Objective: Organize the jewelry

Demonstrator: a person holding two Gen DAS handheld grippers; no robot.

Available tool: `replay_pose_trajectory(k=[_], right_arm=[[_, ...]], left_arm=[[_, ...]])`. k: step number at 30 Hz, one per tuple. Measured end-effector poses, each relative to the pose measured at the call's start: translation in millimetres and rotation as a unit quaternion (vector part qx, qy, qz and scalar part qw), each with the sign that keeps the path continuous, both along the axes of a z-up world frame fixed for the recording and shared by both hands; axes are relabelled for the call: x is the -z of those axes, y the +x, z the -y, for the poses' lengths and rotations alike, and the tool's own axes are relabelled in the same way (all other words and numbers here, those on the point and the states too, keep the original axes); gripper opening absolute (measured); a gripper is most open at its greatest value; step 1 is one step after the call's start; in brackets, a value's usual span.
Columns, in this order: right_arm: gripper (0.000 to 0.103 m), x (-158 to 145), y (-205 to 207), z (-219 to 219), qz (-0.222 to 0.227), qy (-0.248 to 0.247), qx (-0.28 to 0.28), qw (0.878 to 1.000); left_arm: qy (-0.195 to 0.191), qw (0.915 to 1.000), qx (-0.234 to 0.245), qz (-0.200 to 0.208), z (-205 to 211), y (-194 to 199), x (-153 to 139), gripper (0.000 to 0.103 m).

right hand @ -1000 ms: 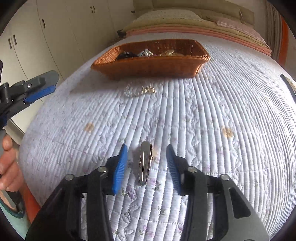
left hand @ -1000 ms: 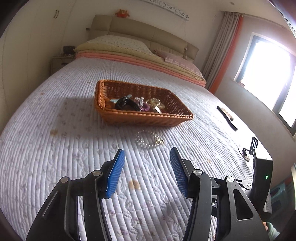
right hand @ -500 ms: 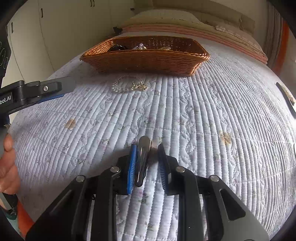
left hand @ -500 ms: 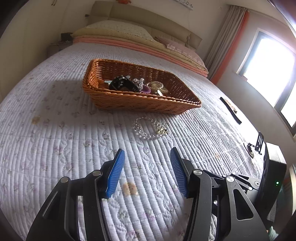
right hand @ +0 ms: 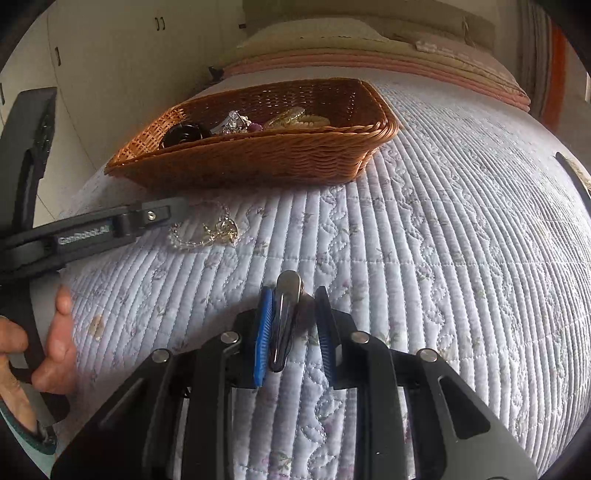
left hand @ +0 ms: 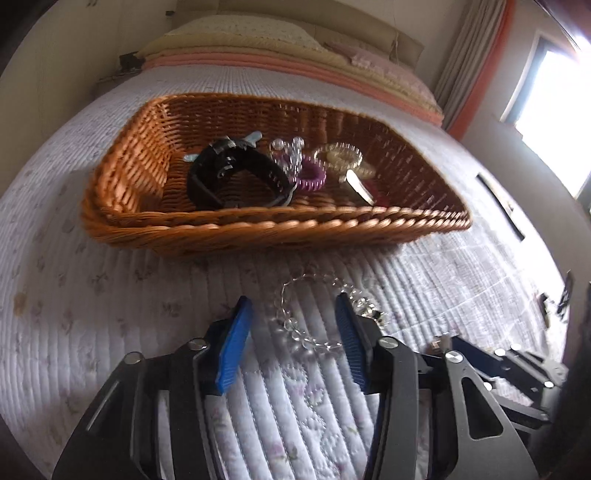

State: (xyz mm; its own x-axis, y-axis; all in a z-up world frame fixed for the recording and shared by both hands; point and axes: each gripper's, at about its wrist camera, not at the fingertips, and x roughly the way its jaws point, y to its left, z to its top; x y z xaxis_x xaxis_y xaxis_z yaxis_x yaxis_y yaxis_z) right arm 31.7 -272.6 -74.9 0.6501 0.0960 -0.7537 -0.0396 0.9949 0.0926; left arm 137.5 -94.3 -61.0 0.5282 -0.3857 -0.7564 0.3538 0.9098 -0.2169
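Observation:
A clear bead bracelet (left hand: 314, 317) with a gold charm lies on the quilt just in front of the wicker basket (left hand: 258, 229). My left gripper (left hand: 291, 317) is open, its blue pads on either side of the bracelet. The bracelet also shows in the right wrist view (right hand: 203, 232), next to the left gripper's finger (right hand: 110, 229). My right gripper (right hand: 291, 317) is nearly closed around a silver hair clip (right hand: 284, 317) on the quilt; a gap remains on the right side. The basket (right hand: 258, 155) holds a black watch (left hand: 236, 177), a purple coil tie (left hand: 312, 177) and gold pieces.
A dark hair band (left hand: 498, 203) lies on the quilt to the right, near the bed's edge. Pillows (left hand: 240, 33) are stacked at the headboard. White wardrobe doors (right hand: 110, 74) stand left of the bed. A bright window (left hand: 561, 92) is at right.
My left gripper moved forward and down so its open pads now flank the bracelet. My right gripper narrowed from open to nearly closed around the hair clip.

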Motion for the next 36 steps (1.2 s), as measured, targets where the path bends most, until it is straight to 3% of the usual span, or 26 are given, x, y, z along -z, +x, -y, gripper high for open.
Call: replay_pose_trajectory(k=[2,5,18,22,23,24,26,32,36], right_arm=[[0.021,0,-1,0,0.003,0.004,-0.002,1.0],[0.021,0,-2,1,0.007,0.008,-0.004,1.0],[0.021,-2,-7,-4,0.021,-0.002,-0.005,1.0],[0.02,-4,-8,-9,0.024,-0.011,-0.01,1.0],[0.02,-4,-8,-10,0.022,-0.014,-0.01,1.0],[0.02,-2,-7,-10,0.019,-0.014,-0.011,1.0],[0.02,-1,-6,-7,0.016,-0.007,-0.009,1.0],[0.02,1,-2,-1,0.011,0.011,-0.01,1.0],[0.02,2,-2,2,0.01,0.019,-0.012,1.0]], left_arm=[[0.037,0.9993,-0.005,0.008,8,-1,4,0.031],[0.085,0.9959,-0.012,0.028,13,-8,2,0.006],[0.047,0.9969,-0.054,0.032,-58,-54,-6,0.006],[0.049,0.9979,-0.035,0.024,-60,-58,-3,0.007],[0.055,0.9975,-0.035,0.028,-58,-59,-4,0.009],[0.057,0.9973,-0.033,0.034,-57,-60,-6,0.02],[0.056,0.9962,-0.037,0.056,-53,-65,-11,0.033],[0.033,0.9941,0.004,0.103,-25,-72,-25,0.033],[0.065,0.9922,0.063,0.086,9,-48,-12,0.014]])
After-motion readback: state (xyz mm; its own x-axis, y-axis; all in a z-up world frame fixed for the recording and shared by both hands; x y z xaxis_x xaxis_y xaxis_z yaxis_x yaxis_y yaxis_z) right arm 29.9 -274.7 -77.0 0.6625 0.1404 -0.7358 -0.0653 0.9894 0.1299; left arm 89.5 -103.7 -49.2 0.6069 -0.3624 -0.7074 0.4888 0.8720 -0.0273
